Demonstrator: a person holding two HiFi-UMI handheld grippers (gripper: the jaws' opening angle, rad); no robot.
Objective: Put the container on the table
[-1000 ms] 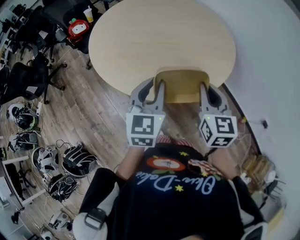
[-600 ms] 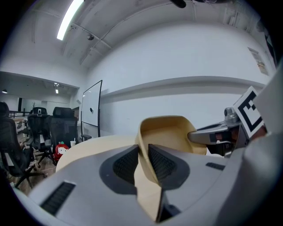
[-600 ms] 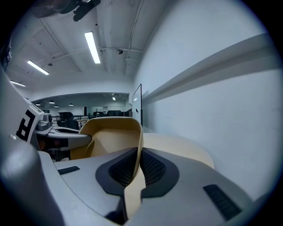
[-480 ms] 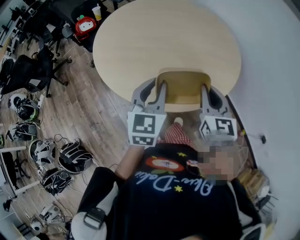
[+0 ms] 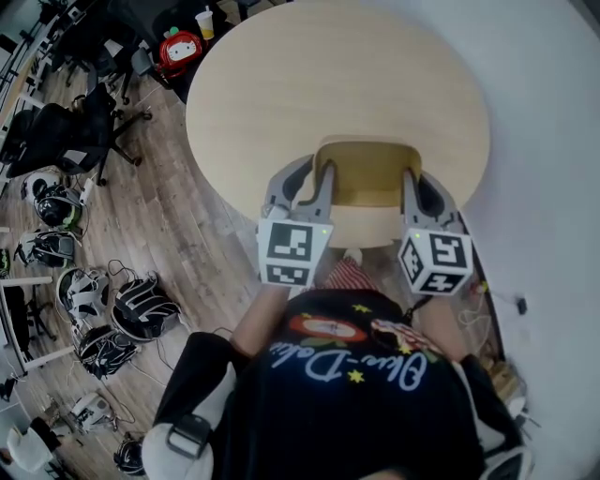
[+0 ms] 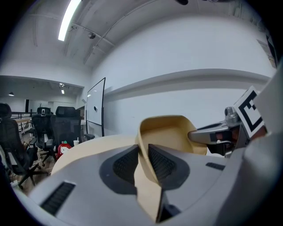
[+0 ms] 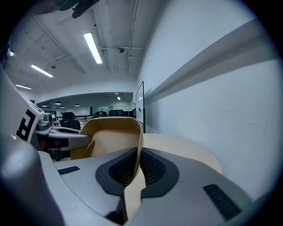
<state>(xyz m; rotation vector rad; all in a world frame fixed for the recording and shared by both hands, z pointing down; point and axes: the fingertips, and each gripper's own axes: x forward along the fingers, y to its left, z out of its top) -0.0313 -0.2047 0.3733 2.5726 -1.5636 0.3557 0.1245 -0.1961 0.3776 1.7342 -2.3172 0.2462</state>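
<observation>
Far left of the round wooden table (image 5: 337,75), black office chairs (image 5: 70,136) stand on the plank floor (image 5: 178,220), and nearer the person a scatter of black-and-white helmet-like gear (image 5: 141,309) with loose cables lies on it, well clear of the table. Just off the table's far-left edge sit a red toy (image 5: 180,49) and a cup (image 5: 205,21) with a straw. The tabletop itself is bare. At the table's near edge, the left gripper (image 5: 317,176) is clamped on the left wall of the tan container (image 5: 366,173), its ribbed pads pressing the thin rim from both sides. The container hangs open side up between the two tools, overlapping the table's near rim; whether its base touches the top cannot be told. The right gripper (image 5: 411,183) pinches the opposite wall the same way. Right of the table, a white wall (image 5: 553,141) runs close along its edge, and a whiteboard (image 6: 95,108) leans against that wall beyond the table's far side.
</observation>
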